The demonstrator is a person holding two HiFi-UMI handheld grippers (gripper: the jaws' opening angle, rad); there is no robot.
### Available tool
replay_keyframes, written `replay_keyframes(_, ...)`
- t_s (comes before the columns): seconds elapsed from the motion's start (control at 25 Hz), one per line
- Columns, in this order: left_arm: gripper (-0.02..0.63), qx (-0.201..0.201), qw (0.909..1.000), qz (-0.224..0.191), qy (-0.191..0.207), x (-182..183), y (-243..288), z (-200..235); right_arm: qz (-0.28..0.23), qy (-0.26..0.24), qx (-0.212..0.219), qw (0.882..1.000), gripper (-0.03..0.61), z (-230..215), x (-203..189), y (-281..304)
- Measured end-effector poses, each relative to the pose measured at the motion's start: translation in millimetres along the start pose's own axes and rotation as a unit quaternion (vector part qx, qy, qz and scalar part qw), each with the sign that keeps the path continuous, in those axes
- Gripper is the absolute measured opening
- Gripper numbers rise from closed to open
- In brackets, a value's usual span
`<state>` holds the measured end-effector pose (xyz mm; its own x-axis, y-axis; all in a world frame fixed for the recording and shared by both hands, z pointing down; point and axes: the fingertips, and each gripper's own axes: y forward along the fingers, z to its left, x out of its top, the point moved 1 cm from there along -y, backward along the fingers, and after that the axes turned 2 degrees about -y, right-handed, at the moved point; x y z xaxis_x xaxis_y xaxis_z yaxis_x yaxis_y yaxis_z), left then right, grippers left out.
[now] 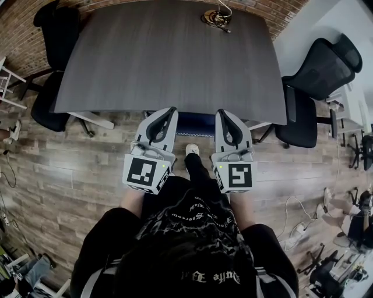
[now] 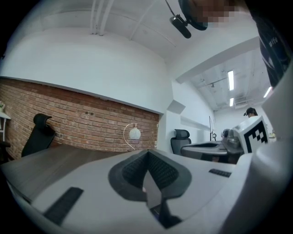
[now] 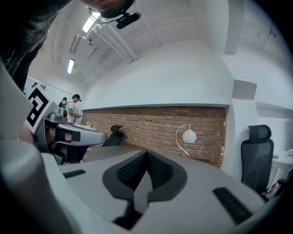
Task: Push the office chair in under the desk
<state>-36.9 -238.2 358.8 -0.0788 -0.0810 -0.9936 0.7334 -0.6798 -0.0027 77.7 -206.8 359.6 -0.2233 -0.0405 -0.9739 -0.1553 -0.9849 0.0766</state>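
Office chair (image 1: 195, 123): at 12 o'clock from the person; only a dark blue strip shows at the near edge of the desk, between the two gripper tips; the rest is hidden under the tabletop
Desk (image 1: 163, 52): dark grey top filling the head view from 10 to 2 o'clock; brick wall behind it
Left gripper (image 1: 170, 110): points level towards 12 o'clock, tip at the desk's near edge by the strip's left end; jaws pressed together with nothing between them, as the left gripper view (image 2: 147, 155) shows; whether it touches the chair cannot be told
Right gripper (image 1: 222, 112): alongside the left one, also pointing to 12 o'clock, tip by the strip's right end; jaws closed tight and empty in the right gripper view (image 3: 146, 155); touch on the chair cannot be told
Lamp (image 1: 217, 16): on the desk's far edge, about 1 o'clock; round white globe on a curved stem
Black chair (image 1: 312, 81): beside the desk's right end, at 2 o'clock
Second black chair (image 1: 55, 64): at the desk's left end, at 10 o'clock
Shoe (image 1: 192, 150): on the wooden floor between the grippers
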Motion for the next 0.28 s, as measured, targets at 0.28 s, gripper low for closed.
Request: replay_keyframes(0.28,0.006,0.001,1.0000,0.004,-0.004,-2.9,-0.9,3.4,0.000,0.002,0.003,1.000,0.003,3.7,-0.9,0.9)
